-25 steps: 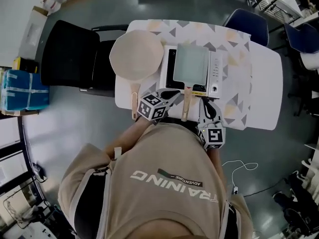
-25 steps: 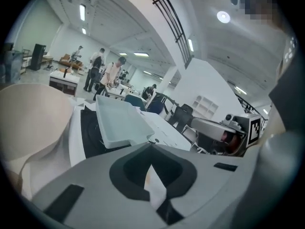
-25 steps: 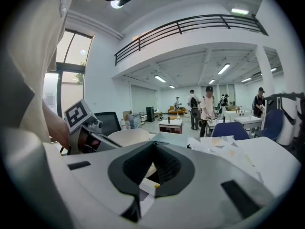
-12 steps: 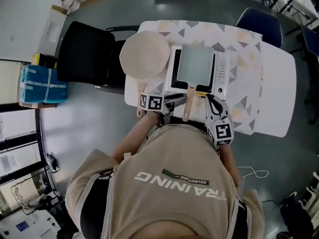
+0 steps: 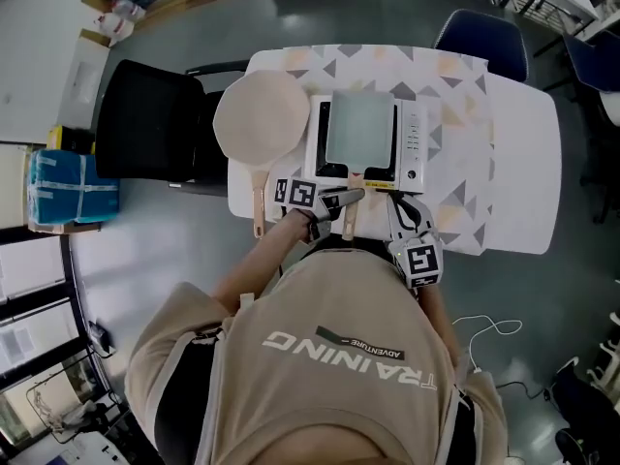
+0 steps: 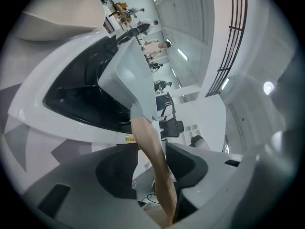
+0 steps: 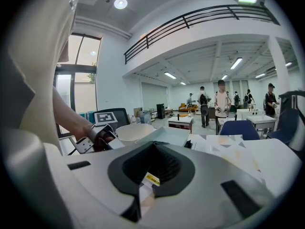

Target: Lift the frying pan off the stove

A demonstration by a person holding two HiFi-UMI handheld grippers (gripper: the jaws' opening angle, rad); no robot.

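Note:
A square pale-green frying pan [image 5: 360,129] rests on the white stove [image 5: 412,143], its wooden handle [image 5: 350,216] pointing toward me. My left gripper [image 5: 341,200] is at that handle. In the left gripper view the handle [image 6: 152,156] runs between the jaws, which are opening. It lies close to the right jaw, with a gap on the left. The pan [image 6: 128,75] sits on the stove [image 6: 28,113] beyond. My right gripper [image 5: 405,211] hovers at the table's near edge right of the handle, its jaws together [image 7: 143,194] and holding nothing.
A round beige pan [image 5: 262,114] with a wooden handle [image 5: 258,201] lies left of the stove on the patterned table [image 5: 513,163]. A black chair [image 5: 145,124] stands to the left and a blue chair [image 5: 481,37] beyond the table. People stand far off in the room.
My left gripper's fingers have edged right to the square pan's wooden handle. The right gripper has barely moved. The head view has shifted slightly.

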